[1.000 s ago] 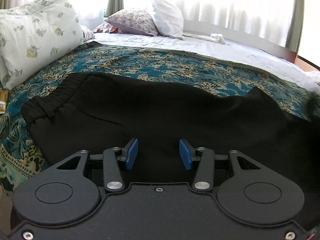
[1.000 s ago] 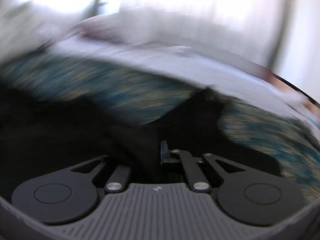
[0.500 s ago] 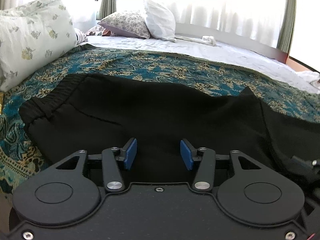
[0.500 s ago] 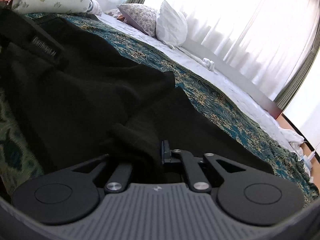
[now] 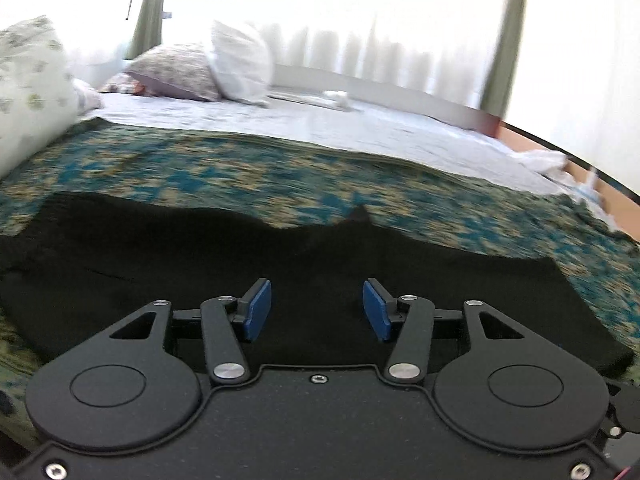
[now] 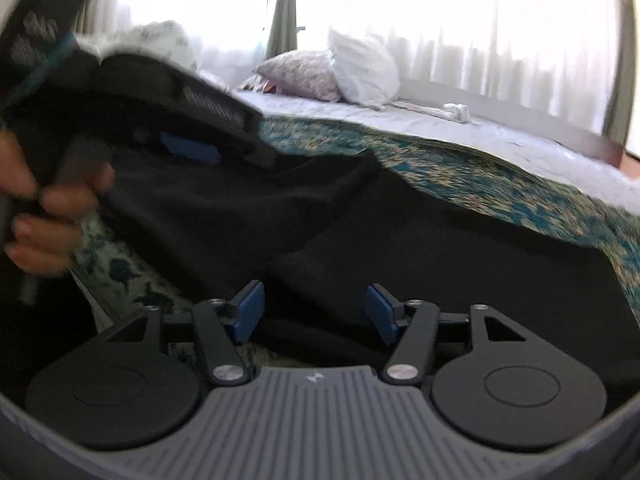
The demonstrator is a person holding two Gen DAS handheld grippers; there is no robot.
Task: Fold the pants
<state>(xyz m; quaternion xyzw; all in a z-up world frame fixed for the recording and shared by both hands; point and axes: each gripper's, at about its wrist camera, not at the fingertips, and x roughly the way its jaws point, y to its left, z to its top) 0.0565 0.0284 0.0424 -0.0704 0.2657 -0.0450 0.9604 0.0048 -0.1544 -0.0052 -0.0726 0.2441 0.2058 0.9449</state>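
Pants (image 5: 280, 280) black, spread across patterned bedspread (image 5: 320, 176), filling the left view from 9 to 3 o'clock. Left tongs (image 5: 317, 309) and right tongs (image 6: 316, 312) both gape wide, holding nothing, poised just above the fabric. Judged between folds: next move calls for pinching one edge with each and carrying it across the garment.
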